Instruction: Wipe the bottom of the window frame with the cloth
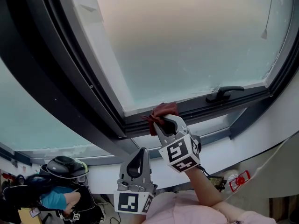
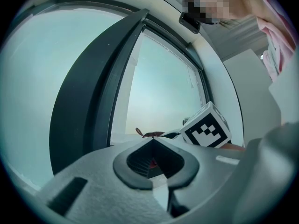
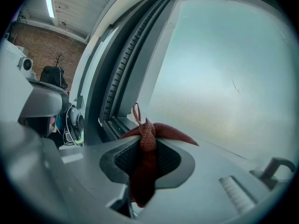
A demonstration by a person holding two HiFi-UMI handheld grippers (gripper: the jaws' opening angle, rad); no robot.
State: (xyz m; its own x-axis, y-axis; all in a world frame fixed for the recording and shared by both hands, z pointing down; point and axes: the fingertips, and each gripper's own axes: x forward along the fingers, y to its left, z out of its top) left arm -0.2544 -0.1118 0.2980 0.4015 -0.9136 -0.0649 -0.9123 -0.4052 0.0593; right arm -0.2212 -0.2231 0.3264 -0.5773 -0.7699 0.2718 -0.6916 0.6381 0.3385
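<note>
Nearest: left gripper point(image 1: 139, 154), held low and short of the window, jaws closed together with nothing between them; probably parked there to keep out of the working side's way.

Next: right gripper point(image 1: 164, 123), up at the sash, jaws clamped on a bunched rust-red cloth point(image 1: 161, 111). Pinched at mid-fold, with a loose wad standing proud of the tips, presumably to serve as the wiping face.

Cloth wad at the dark bottom rail of the window frame point(image 1: 201, 105), near its left corner; pressed on or just off it, actual contact not certain.

Further along the same rail, to the right: black window handle point(image 1: 224, 93), lying flat, well apart from the cloth.

Beyond: frosted glass pane point(image 1: 187, 41).

Containers: none in view.

Wiping judged at or near its start, with most of the rail lying to the right of the cloth.
</note>
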